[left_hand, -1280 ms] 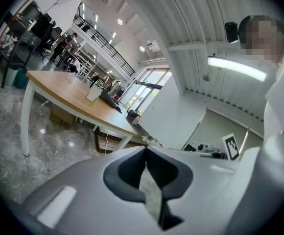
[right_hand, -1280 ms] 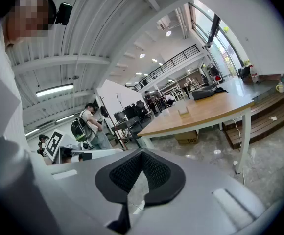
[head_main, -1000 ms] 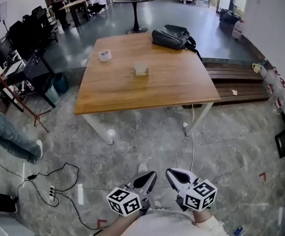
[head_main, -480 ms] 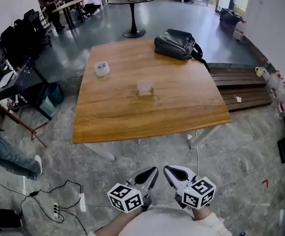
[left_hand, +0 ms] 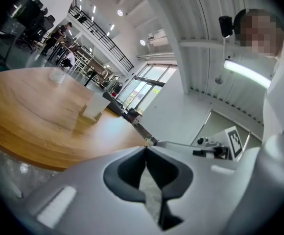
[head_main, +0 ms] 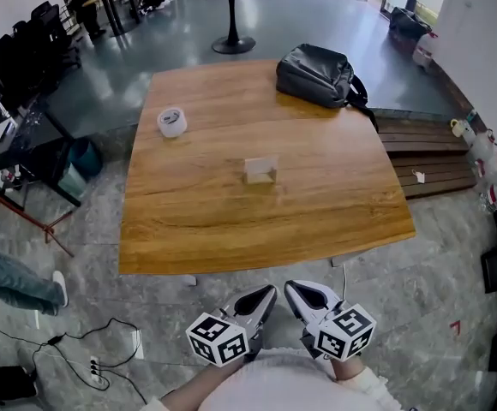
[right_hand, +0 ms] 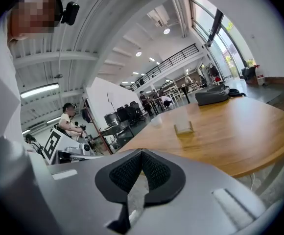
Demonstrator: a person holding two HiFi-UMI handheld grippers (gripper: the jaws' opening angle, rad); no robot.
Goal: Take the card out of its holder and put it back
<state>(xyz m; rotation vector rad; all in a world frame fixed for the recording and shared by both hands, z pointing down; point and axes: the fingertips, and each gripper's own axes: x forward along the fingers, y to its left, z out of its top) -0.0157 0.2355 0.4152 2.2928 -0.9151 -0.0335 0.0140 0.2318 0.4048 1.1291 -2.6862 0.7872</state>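
A small clear card holder with a pale card (head_main: 260, 169) stands upright near the middle of the wooden table (head_main: 188, 229). It also shows in the left gripper view (left_hand: 94, 105) and in the right gripper view (right_hand: 183, 127). My left gripper (head_main: 270, 291) and my right gripper (head_main: 288, 288) are held low in front of my body, short of the table's near edge. Both are shut with nothing between their tips, which meet in each gripper view (left_hand: 146, 148) (right_hand: 142, 151).
A roll of tape (head_main: 172, 122) lies at the table's far left and a black bag (head_main: 317, 74) at its far right corner. Cables and a power strip (head_main: 94, 349) lie on the floor to the left. Wooden steps (head_main: 428, 157) run along the right.
The table has come closer and now fills the middle of the head view. Both grippers stay shut, side by side, in the same place before my body.
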